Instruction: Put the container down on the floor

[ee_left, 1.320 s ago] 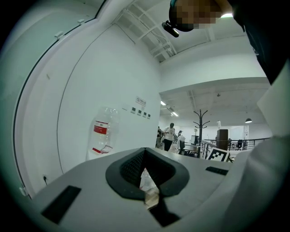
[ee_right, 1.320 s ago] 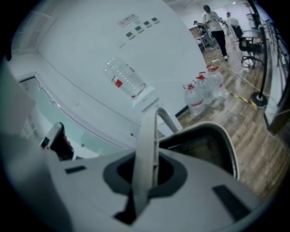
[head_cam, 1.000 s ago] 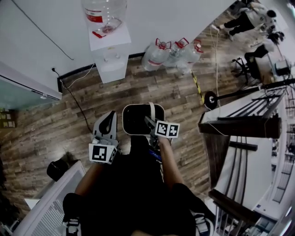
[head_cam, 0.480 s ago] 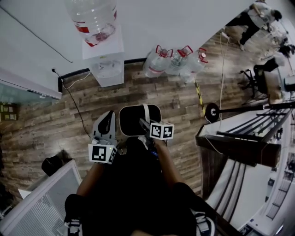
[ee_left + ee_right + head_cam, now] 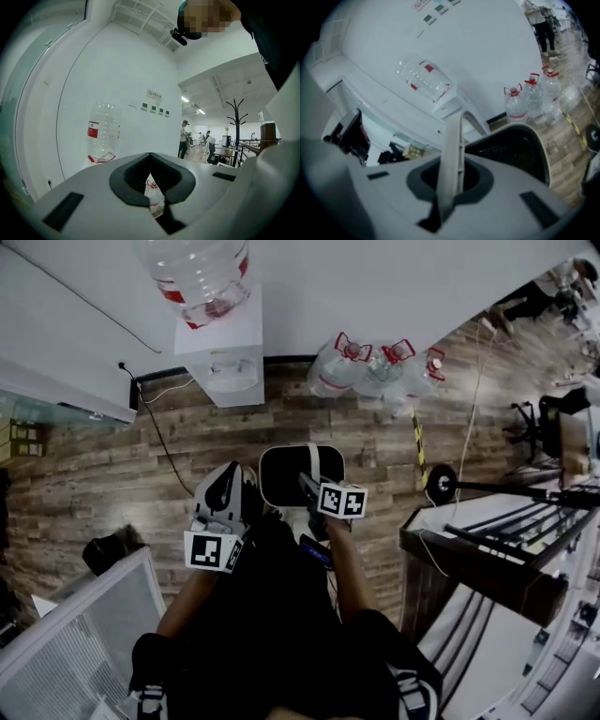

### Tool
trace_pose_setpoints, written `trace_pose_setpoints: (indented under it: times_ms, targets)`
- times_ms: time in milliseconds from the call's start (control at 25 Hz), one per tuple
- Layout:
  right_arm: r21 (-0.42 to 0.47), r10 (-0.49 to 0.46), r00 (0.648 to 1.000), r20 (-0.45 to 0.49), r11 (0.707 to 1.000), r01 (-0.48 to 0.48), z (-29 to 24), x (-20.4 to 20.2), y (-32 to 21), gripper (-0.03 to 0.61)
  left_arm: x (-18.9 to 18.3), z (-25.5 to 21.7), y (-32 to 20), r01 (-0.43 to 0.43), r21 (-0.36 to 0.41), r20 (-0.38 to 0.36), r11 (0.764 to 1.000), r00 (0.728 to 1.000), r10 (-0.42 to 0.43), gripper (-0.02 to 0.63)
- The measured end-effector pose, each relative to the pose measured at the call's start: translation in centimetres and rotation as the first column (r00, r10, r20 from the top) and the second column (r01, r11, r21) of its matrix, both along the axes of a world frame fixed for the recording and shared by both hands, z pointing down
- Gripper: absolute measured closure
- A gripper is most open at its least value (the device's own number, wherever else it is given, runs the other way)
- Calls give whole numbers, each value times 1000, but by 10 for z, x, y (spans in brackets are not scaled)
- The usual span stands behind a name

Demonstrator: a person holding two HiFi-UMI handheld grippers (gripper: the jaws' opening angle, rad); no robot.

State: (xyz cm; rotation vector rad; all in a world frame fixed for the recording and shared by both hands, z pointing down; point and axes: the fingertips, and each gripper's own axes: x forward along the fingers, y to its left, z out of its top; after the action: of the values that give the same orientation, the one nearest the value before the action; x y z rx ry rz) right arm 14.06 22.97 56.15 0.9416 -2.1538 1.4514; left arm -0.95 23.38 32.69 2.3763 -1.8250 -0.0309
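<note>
While the right gripper (image 5: 307, 486) is pinching the white handle (image 5: 452, 154) of the container (image 5: 281, 482), that black, white-rimmed container is hanging at the centre of the head view, above the wooden floor (image 5: 187, 442). The left gripper (image 5: 227, 479) is hovering just left of it, jaws pressed together on nothing. 3 water bottles (image 5: 380, 371) are standing by the wall, upper right.

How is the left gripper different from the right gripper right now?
The right gripper is shut on the handle of the container; the left gripper has nothing between its jaws. The right gripper tilts down toward the floor, while the left gripper points about level at the wall. Shared: both have their jaws closed.
</note>
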Motion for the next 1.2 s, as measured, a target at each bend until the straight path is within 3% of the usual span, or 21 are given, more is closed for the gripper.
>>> trace_pose_setpoints:
  times_ms: [680,1200]
  targets:
    - [-33,27,999,-46,999,-28,26,16,-99,543,-1,22,-136,-30,-31,-44,999,999,29,588]
    - [-56,50,994,-93,997,-55,54,-8,-198,543,-43,33,-240,-89,-41,-57,995,995,87,588]
